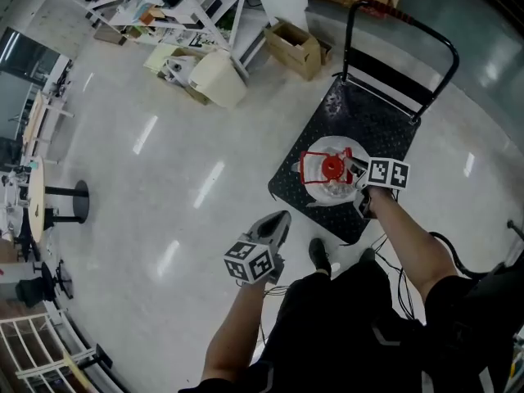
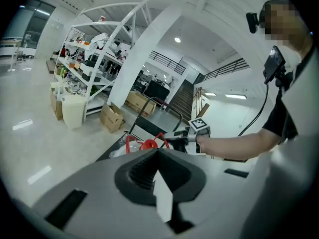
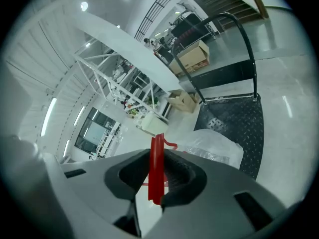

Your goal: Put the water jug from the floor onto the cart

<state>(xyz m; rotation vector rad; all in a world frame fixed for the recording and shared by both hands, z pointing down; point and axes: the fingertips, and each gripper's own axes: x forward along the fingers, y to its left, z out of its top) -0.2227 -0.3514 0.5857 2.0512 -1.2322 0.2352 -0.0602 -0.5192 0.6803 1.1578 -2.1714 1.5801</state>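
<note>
The water jug point(image 1: 326, 188), clear with a red cap point(image 1: 332, 167) and a red handle, is over the near end of the black cart point(image 1: 372, 113). Whether it rests on the deck I cannot tell. My right gripper point(image 1: 354, 169) is shut on the red handle point(image 3: 156, 168), with the jug body point(image 3: 214, 143) below it and the cart deck point(image 3: 234, 116) beyond. My left gripper point(image 1: 281, 219) hangs over bare floor left of the cart, jaws together with nothing between them. In the left gripper view the jug point(image 2: 144, 146) shows just past the jaw tips.
The cart's push handle point(image 1: 401, 23) stands at its far end. Cardboard boxes point(image 1: 295, 47), a white bin point(image 1: 217, 79) and white shelving point(image 1: 164, 6) lie beyond on the left. Cables point(image 1: 393, 252) trail on the floor by the person's feet. A round-based stand point(image 1: 70, 203) is far left.
</note>
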